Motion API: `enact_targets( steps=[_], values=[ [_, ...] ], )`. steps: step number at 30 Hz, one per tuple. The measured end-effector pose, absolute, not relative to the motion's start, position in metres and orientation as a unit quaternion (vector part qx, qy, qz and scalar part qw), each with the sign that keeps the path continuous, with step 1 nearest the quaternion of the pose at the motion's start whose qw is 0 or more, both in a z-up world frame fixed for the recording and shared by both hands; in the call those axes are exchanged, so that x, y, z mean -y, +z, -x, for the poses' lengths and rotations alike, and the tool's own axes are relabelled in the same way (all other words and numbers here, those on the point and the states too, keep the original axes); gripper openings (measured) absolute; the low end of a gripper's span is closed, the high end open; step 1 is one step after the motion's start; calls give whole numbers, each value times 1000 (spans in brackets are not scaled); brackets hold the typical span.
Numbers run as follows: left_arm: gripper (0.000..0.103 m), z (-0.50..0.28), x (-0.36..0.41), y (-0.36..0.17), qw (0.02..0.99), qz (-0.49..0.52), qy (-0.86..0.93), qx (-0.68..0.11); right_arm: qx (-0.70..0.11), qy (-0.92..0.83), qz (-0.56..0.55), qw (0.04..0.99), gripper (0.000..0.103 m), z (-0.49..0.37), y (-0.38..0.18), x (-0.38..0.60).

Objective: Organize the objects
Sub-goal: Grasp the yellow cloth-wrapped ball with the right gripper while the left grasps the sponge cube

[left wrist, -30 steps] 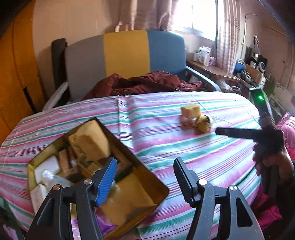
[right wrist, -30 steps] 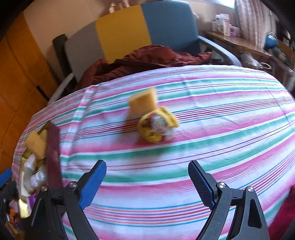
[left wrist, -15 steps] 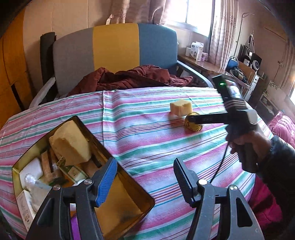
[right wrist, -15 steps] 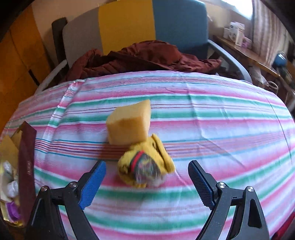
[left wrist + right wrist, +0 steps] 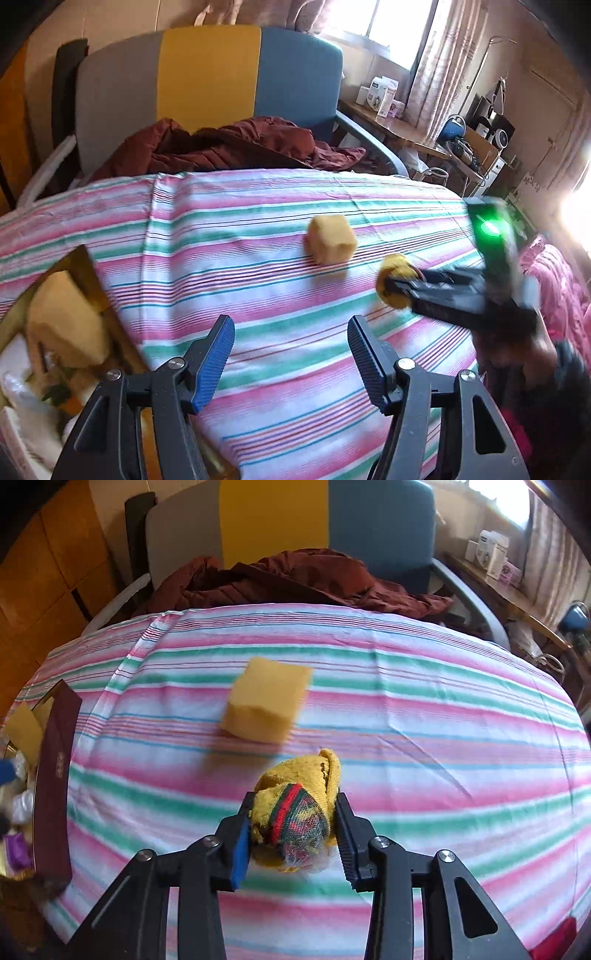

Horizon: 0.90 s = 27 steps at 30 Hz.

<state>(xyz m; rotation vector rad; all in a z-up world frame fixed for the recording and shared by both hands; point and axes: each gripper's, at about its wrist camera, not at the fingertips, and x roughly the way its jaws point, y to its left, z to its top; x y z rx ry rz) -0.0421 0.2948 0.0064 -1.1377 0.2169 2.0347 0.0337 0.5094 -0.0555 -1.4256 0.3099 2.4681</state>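
Since half a second ago the right gripper [image 5: 293, 829] has closed the gap to the yellow rolled sock [image 5: 295, 812] and now has it pinched between its pads, where before the sock lay loose ahead of spread fingers. In the left wrist view, the left gripper [image 5: 290, 349] hangs with its jaws wide apart and nothing between them, over the striped tablecloth [image 5: 258, 236]; the tin box [image 5: 48, 332] sits to its left, already holding a sponge and small packets, while the yellow sponge block [image 5: 330, 240] stands farther out on the cloth, toward the chair [image 5: 207, 85]. Right of the block, the right gripper shows blurred, its tips at the sock. In the right wrist view, the sock fills the space between the two pads, both pressing its sides, and it appears to rest on or just above the cloth. The sponge block lies just beyond the sock, to its left, apart from it. The tin box is at the far left edge, with its dark red lid [image 5: 55, 786] propped at the near rim. The carry therefore probably runs leftward from the sock, past the block, toward the box, which lies nearer the left gripper than the right.
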Motion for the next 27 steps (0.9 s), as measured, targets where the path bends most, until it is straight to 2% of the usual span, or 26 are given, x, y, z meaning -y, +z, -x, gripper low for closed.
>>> enact_targets(
  steps=[3, 8, 20, 25, 27],
  values=[
    [66, 47, -317, 2, 393, 453, 795, -90, -115, 855, 484, 147, 40, -52, -52, -516],
    [75, 59, -363, -8, 397, 458, 789, -104, -119, 864, 463, 159, 40, -61, -45, -524],
    [84, 84, -460, -45, 397, 482, 769, -139, -140, 867, 452, 154, 43, -66, -41, -539],
    [84, 102, -479, -66, 376, 500, 766, -146, -147, 869, 446, 153, 43, -66, -39, -542],
    [77, 110, -483, -77, 361, 509, 766, -155, -149, 869, 447, 152, 43, -65, -40, -542]
  ],
)
